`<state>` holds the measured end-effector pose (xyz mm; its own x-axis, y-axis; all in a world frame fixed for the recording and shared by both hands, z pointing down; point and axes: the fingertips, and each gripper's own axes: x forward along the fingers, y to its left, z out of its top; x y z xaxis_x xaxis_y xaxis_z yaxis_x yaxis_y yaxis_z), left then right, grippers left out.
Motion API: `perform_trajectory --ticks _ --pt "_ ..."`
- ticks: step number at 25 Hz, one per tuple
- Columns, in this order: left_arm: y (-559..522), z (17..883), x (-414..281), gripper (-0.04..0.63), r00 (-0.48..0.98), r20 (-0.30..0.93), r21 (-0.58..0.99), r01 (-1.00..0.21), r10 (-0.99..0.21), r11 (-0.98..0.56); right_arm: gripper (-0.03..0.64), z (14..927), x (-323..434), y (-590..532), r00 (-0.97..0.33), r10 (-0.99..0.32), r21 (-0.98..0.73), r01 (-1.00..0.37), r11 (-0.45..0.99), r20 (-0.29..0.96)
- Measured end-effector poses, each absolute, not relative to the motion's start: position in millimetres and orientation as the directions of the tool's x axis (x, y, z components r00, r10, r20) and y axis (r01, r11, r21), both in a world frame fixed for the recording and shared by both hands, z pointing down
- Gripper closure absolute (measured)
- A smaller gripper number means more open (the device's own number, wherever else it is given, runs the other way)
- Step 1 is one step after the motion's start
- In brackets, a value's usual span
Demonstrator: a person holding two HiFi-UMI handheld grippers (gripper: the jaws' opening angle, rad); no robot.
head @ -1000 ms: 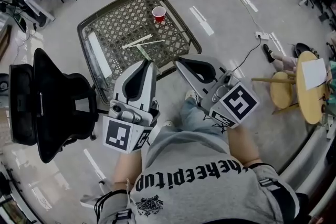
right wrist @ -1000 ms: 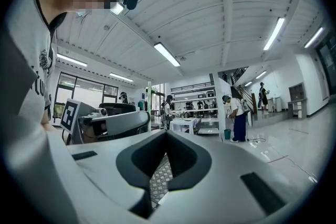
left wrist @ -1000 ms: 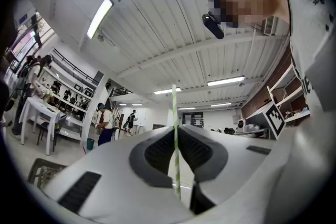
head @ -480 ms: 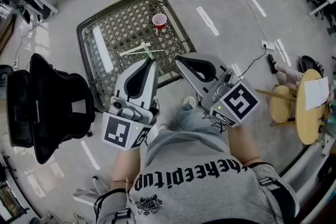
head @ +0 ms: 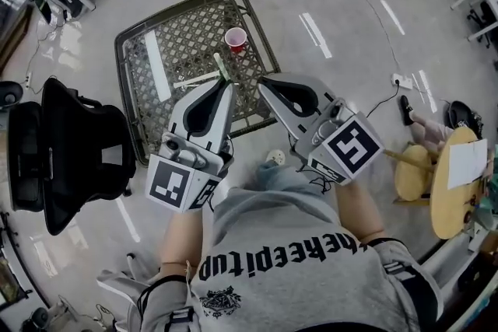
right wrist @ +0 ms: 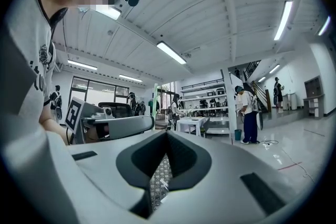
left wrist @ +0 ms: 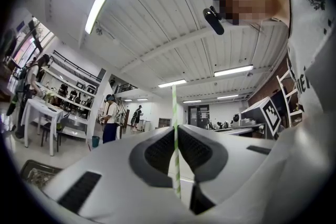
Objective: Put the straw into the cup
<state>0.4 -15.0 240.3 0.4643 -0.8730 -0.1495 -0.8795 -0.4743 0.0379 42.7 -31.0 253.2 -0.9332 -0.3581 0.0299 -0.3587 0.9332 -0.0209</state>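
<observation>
A red cup [head: 236, 39] stands upright near the far edge of the dark lattice table [head: 177, 39]. My left gripper [head: 226, 86] is shut on a green-striped straw [head: 221, 66], which sticks out past its tips toward the cup. In the left gripper view the straw [left wrist: 175, 113] stands upright, pinched between the jaws of the left gripper [left wrist: 176, 134]. My right gripper [head: 261, 82] hangs beside it, shut with nothing held. In its own view the right gripper [right wrist: 167, 135] has its jaw tips together. A white straw [head: 194, 78] lies on the table.
A white strip [head: 158, 66] lies on the table's left part. A black office chair [head: 70, 152] stands left of the table. A round wooden table [head: 455, 183] is at the right, and a power strip with cable [head: 405, 80] lies on the floor.
The green straw, low by the table surface before, now sticks up from the left gripper's tips and points toward the cup. Both grippers sit slightly nearer the cup in view.
</observation>
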Motion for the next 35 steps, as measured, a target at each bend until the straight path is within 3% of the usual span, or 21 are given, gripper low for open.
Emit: perform_trajectory --ticks 14,35 --pt "-46.5 236.3 10.1 0.548 0.433 -0.161 0.026 -0.896 -0.887 -0.443 0.607 259.1 48.4 -58.8 -0.946 -0.325 -0.035 -0.326 0.945 0.013" --pt "-93.9 245.8 -31.5 0.548 0.605 -0.125 0.025 -0.79 -0.786 -0.612 0.607 265.5 8.8 -101.7 -0.856 -0.515 -0.057 -0.517 0.854 0.047"
